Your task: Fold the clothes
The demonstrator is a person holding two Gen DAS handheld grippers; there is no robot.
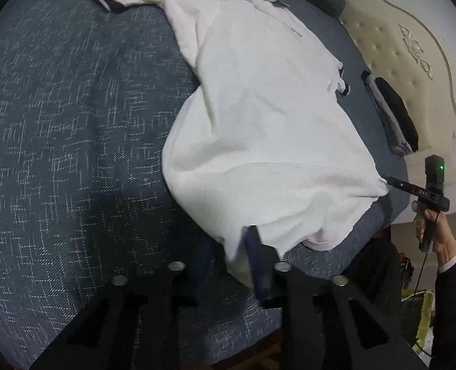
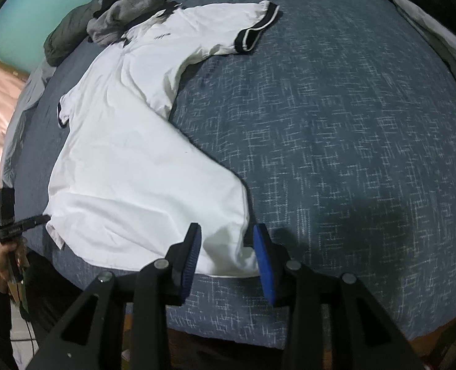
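Right wrist view: the white shirt (image 2: pixel 129 160) lies on the bed (image 2: pixel 335 123), its lower hem corner between the right gripper (image 2: pixel 228 256)'s spread jaws, bottom centre. The left gripper (image 1: pixel 228 262)'s jaws pinch the other hem corner.

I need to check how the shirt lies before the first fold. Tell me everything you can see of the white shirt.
The white shirt is a short-sleeved polo of soft, cotton-like cloth, with black, white-striped sleeve cuffs, a dark collar and a small dark chest mark. It lies spread, slightly creased, on the blue patterned bedspread, its collar end by a heap of grey clothes. The hem is nearest. The right tool straddles one hem corner, pads apart; the left tool is at the other corner, its grip unclear.
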